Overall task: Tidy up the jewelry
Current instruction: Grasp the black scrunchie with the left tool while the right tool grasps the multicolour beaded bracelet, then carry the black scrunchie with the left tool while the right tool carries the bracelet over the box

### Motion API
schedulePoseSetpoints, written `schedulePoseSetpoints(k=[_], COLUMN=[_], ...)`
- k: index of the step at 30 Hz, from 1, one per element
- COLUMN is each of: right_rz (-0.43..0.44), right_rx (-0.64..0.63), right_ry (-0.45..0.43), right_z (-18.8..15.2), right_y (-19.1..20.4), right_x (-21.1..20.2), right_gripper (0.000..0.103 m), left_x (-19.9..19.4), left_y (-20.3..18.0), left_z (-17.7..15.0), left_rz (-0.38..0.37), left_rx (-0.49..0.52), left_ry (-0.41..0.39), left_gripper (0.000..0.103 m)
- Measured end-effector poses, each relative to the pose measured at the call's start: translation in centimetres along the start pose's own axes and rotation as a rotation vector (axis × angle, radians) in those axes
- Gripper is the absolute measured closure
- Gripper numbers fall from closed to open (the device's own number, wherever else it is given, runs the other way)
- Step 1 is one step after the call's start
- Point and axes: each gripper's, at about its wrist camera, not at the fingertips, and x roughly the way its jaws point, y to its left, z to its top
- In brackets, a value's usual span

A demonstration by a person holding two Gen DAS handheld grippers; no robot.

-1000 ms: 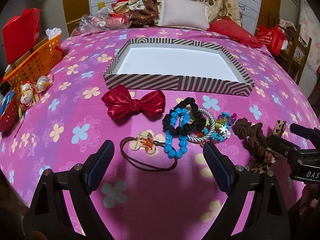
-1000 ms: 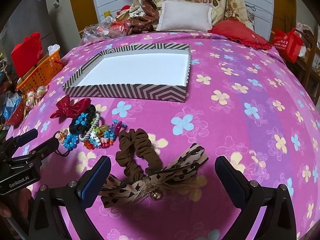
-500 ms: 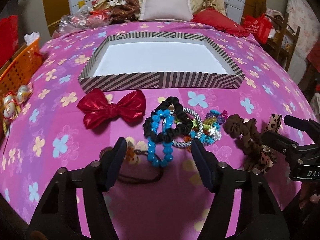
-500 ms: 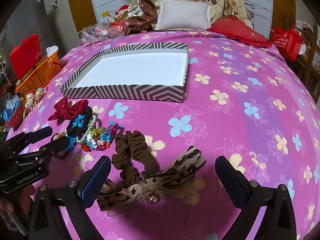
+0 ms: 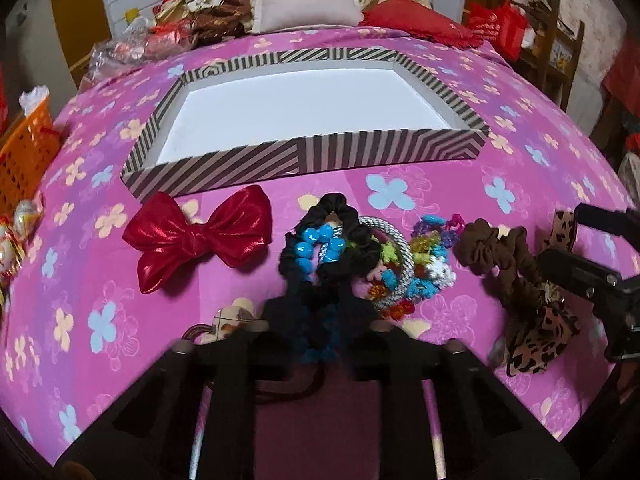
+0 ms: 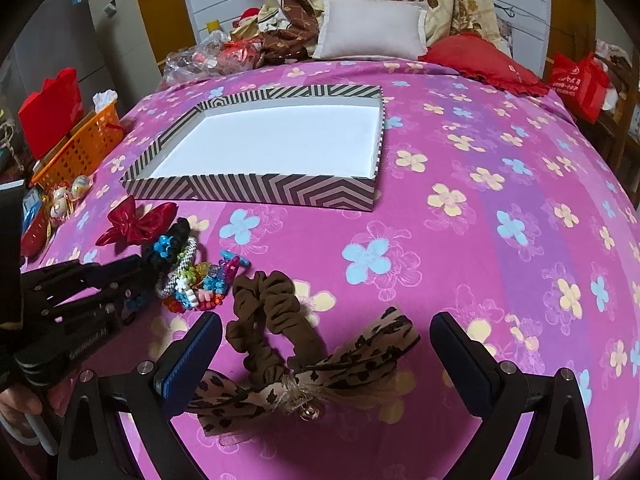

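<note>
The left gripper is sitting low in the middle of its own view, its jaws having just been closing, and they are now pinching the near end of the blue bead bracelet together with the black scrunchie; the dark fingers are blurring into the fabric there, so which of the two the pads are actually pressing is hard to tell. A small flower-charm hair tie is peeking out at the lower left of the fingers, mostly hidden beneath them. The right gripper is hovering wide open at the bottom of its frame, its fingers standing on either side of the leopard-print bow and the brown scrunchie without touching them. Between the two clusters, a silver rope bangle and a tangle of colourful beads are overlapping, their separate pieces impossible to count. The red bow is lying just in front of the striped box, whose white inside is showing bare, in the upper middle of the frame on the pink flowered bed.
</note>
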Motion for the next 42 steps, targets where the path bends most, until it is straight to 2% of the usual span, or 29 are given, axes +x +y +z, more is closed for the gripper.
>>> schedulePoseSetpoints(k=[5,10,11,12,14,16,20,26,28,31,37,39,42], right_rz=[0.033,0.053,0.064,0.071,0.086,0.106,0.129,0.148,0.151,0.198,0.251,0.257,0.270], right_rx=[-0.027,-0.077,-0.089,-0.098,-0.105,-0.109,-0.149,-0.178,-0.176,-0.139,-0.078,-0.056,-0.037], right_ry=[-0.018,-0.018,-0.022,-0.024,-0.007,0.009,0.036,0.087,0.106,0.108,0.071,0.066,0.076], right_z=[0.1,0.7,0.9,1.1,1.5,1.9,2.5,3.1,3.0,2.8,3.1,3.3,3.7], right_y=[0.6,1.8,2.1,2.3,2.6,2.8,3.8,4.7,4.8,4.4,3.8,3.6,3.6], right_x=[-0.2,0.2,0.4,0.7,1.4,2.2,3.4,5.1,5.7,6.2,5.4,5.4,5.8], right_gripper=[0.000,0.000,0.005,0.015,0.024,0.027,0.043,0.057,0.060,0.072,0.073,0.068,0.068], left_x=[-0.8,-2.5,-3.0,-3.4,-4.1,-4.5,-5.0,-4.9,-4.9,-5.0,-5.2,-5.2,-5.3], left_y=[1.5,3.0,3.3,3.5,3.9,4.1,4.5,4.6,4.7,4.8,5.0,5.0,4.9], left_z=[0.2,0.7,0.7,0.8,0.9,0.9,0.6,0.2,0.1,0.0,-0.2,-0.2,-0.4], left_rz=[-0.042,-0.046,-0.045,-0.040,-0.034,-0.023,-0.024,-0.021,-0.018,-0.017,-0.018,-0.018,-0.022], left_rx=[-0.079,-0.149,-0.158,-0.166,-0.174,-0.178,-0.190,-0.206,-0.208,-0.215,-0.221,-0.224,-0.229], left_ry=[-0.026,-0.063,-0.072,-0.084,-0.100,-0.111,-0.118,-0.114,-0.113,-0.113,-0.114,-0.114,-0.110], left_gripper=[0.097,0.097,0.097,0.098,0.098,0.098,0.098,0.098,0.098,0.098,0.098,0.098,0.098])
